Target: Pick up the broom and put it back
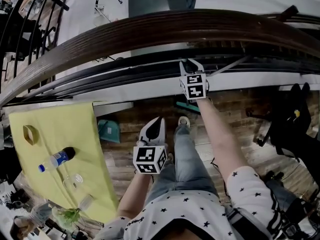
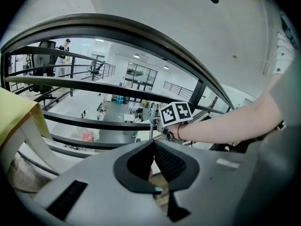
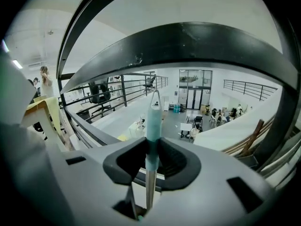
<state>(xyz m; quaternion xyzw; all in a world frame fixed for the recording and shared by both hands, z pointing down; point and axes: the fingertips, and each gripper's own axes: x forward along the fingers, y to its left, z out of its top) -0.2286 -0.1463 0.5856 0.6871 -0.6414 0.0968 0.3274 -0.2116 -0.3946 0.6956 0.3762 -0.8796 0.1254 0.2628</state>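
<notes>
The broom's thin metal handle with a teal grip (image 3: 154,117) stands upright between the pads of my right gripper (image 3: 151,146), which is shut on it just below the handle's hanging loop. In the head view my right gripper (image 1: 190,65) is held out at the balcony railing, and a teal part of the broom (image 1: 186,105) shows low beneath it near the floor. My left gripper (image 1: 158,121) hangs lower and nearer my body, shut, with nothing held. Its own view shows the closed pads (image 2: 153,144), with the right gripper's marker cube (image 2: 175,114) and the handle (image 2: 150,132) beyond.
A dark curved handrail (image 1: 150,29) and black rails run across in front of me, with a big drop to a hall below. At the left, a yellow-covered table (image 1: 80,129) carries a bottle (image 1: 56,159) and a tape roll (image 1: 30,134). A teal dustpan (image 1: 109,130) lies on the wooden floor. A black bag (image 1: 292,119) stands at the right.
</notes>
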